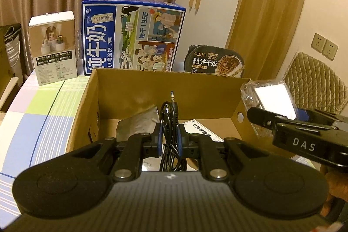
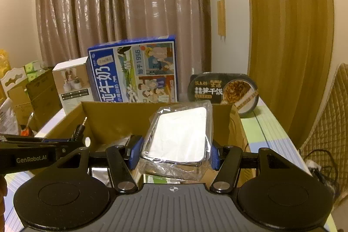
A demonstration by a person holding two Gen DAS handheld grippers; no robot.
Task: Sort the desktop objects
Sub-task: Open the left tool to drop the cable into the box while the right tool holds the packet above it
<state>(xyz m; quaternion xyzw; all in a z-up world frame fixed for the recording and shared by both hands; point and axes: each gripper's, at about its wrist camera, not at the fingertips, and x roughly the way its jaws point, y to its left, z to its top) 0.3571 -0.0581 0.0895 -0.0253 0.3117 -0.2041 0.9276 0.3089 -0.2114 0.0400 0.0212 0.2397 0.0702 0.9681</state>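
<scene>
my left gripper (image 1: 169, 136) hides the middle of the coiled audio cable (image 1: 168, 121) between its pads; the cardboard box (image 1: 121, 88) wall covers the milk carton's (image 1: 132, 36) base; my right gripper (image 2: 174, 154) blocks the wrapped tray's (image 2: 180, 134) lower edge; the leaflet's (image 1: 202, 131) print is partly covered and unreadable.

Legible markings around the cardboard box (image 1: 121, 88).
Behind it, milk carton (image 1: 132, 38): "1956"; right gripper (image 1: 280, 121): "DAS"; left gripper (image 2: 65, 142): "GenRobot.AI"; meal bowl (image 1: 214, 61): Chinese characters.
</scene>
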